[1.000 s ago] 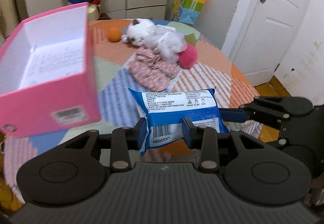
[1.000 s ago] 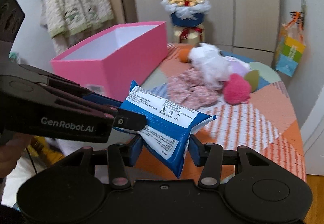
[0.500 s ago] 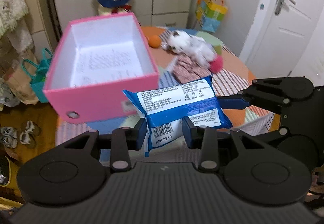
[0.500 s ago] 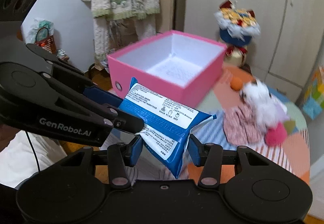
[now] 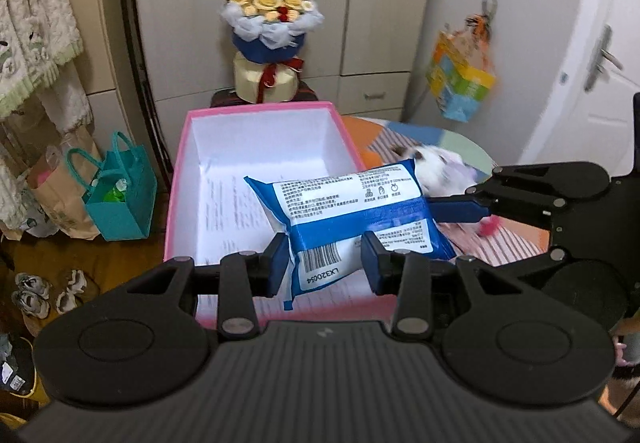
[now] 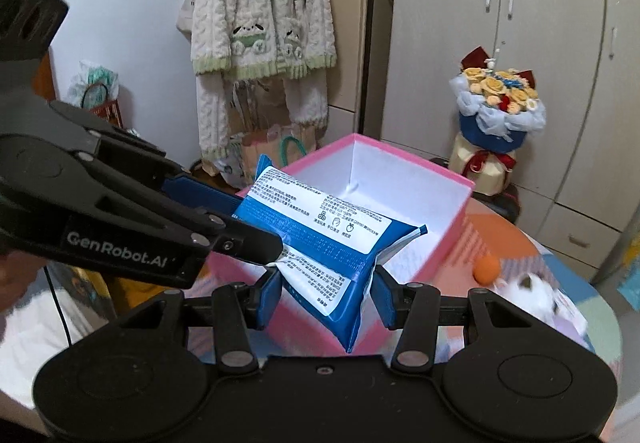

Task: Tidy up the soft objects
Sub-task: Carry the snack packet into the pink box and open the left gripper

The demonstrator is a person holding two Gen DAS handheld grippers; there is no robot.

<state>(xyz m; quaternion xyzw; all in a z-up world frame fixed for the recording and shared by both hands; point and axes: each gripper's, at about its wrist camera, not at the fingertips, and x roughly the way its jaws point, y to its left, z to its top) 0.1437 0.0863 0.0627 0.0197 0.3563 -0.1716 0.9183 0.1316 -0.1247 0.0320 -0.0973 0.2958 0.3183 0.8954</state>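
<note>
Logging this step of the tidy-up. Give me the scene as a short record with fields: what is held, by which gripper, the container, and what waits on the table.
held item: blue and white wipes pack, in the air above the box
left gripper: jaws on the pack's barcode end, opening slightly
right gripper: jaws shut on the pack's other end
container: pink box, open, white inside, nothing seen in it but printed paper on its floor
still on table: white plush toy, orange ball
table: round, patchwork cover
</note>
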